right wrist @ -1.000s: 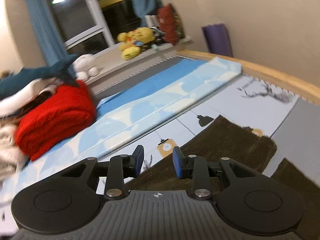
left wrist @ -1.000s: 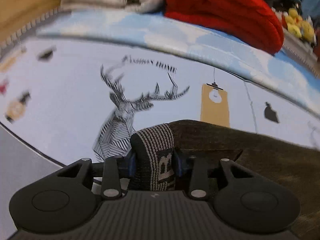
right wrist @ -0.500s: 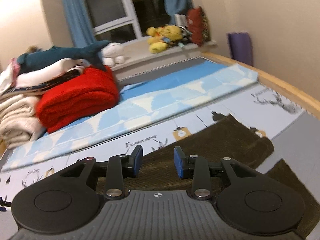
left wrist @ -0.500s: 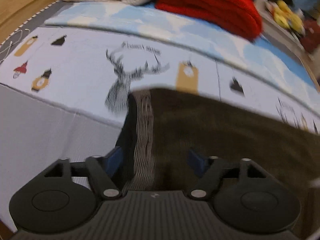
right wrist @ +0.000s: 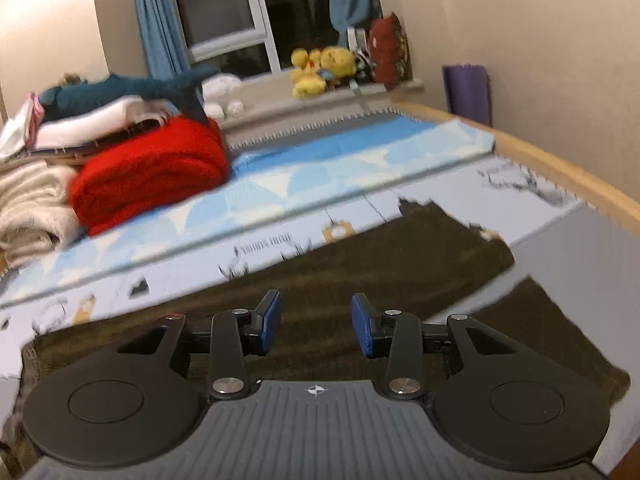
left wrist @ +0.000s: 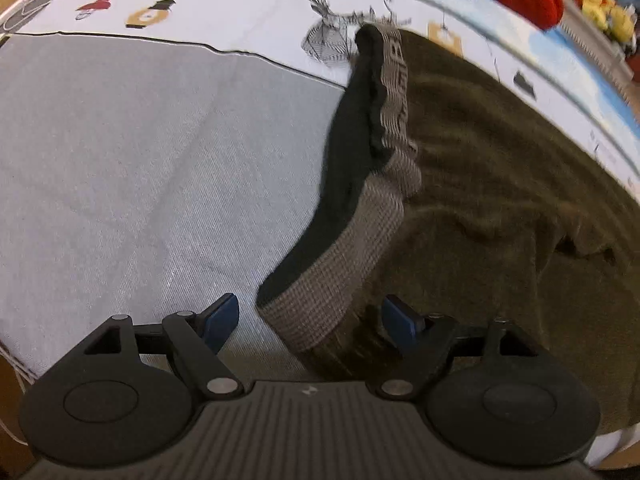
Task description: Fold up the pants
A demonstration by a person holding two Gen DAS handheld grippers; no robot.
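the brown pants (left wrist: 500, 184) lie flat on the bed, with the grey waistband (left wrist: 372, 216) at the left end, just in front of the left gripper (left wrist: 310, 320). to fold well, grab an edge, lift it a little and lay it over flat so nothing bunches. the left gripper's fingers stand wide and hold nothing. the right gripper (right wrist: 316, 326), over the middle of the pants, is half open and empty too.
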